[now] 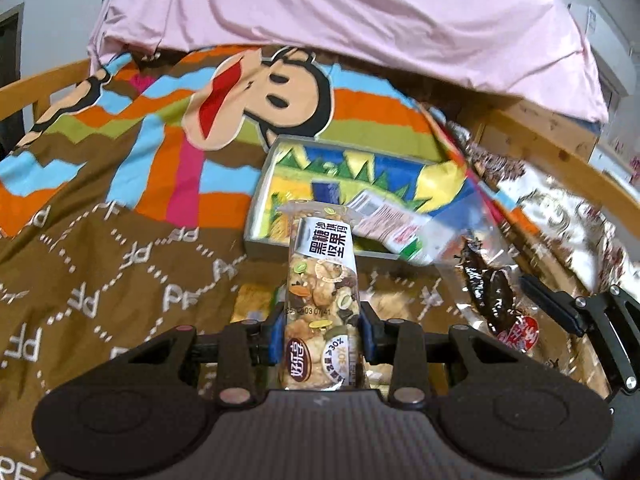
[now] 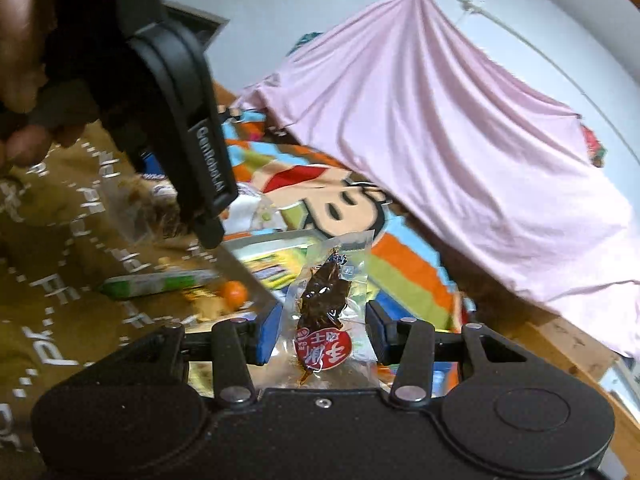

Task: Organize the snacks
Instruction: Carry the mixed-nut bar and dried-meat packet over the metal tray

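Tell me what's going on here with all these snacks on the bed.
A person is sorting snacks with two handheld grippers. The left gripper is clamped on a nut bar packet, and the right gripper grips a clear packet of dark dried meat. Both hang above a colourful box on the cartoon blanket.

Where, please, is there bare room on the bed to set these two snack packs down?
The brown lettered blanket left of the grey shallow tray is bare. The tray's near end holds a white wrapper; its far end looks open. Crowded: right of the tray by the silver foil bags, and beneath the left gripper.
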Action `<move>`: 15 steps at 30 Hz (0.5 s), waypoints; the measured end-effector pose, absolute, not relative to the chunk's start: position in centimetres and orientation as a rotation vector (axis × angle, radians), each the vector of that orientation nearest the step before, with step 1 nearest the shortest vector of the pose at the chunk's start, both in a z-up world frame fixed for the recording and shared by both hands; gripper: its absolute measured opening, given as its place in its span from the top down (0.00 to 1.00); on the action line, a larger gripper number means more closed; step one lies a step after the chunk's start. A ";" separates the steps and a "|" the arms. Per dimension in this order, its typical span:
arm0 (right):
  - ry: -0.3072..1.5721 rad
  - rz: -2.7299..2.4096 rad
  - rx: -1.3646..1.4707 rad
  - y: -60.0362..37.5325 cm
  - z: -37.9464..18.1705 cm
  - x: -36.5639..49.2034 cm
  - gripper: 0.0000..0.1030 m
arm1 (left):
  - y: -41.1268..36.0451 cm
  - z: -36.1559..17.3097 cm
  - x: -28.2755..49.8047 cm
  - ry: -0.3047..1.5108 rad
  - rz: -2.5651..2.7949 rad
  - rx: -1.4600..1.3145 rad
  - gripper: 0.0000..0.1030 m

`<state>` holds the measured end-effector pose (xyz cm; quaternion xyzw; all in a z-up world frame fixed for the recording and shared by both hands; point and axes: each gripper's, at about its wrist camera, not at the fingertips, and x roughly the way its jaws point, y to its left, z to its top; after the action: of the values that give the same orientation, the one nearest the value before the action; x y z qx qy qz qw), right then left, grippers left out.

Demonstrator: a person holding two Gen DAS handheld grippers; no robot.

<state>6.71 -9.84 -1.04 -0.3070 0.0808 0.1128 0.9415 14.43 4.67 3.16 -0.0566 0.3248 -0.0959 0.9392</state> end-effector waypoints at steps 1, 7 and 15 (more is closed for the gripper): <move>0.159 0.213 -0.622 -10.3 -0.7 6.8 0.54 | 4.3 3.5 14.6 0.651 -0.201 -0.118 0.62; 0.144 0.106 -0.579 -13.5 0.8 8.2 0.54 | 2.1 4.9 16.8 0.600 -0.242 -0.101 0.62; 0.133 -0.002 -0.535 -16.9 0.7 11.1 0.53 | -0.2 6.0 22.6 0.566 -0.274 -0.055 0.62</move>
<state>11.11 -16.93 0.65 -0.2640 0.0658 -0.0008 0.9623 22.57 -0.17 5.98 -0.0270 0.2785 -0.1350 0.9505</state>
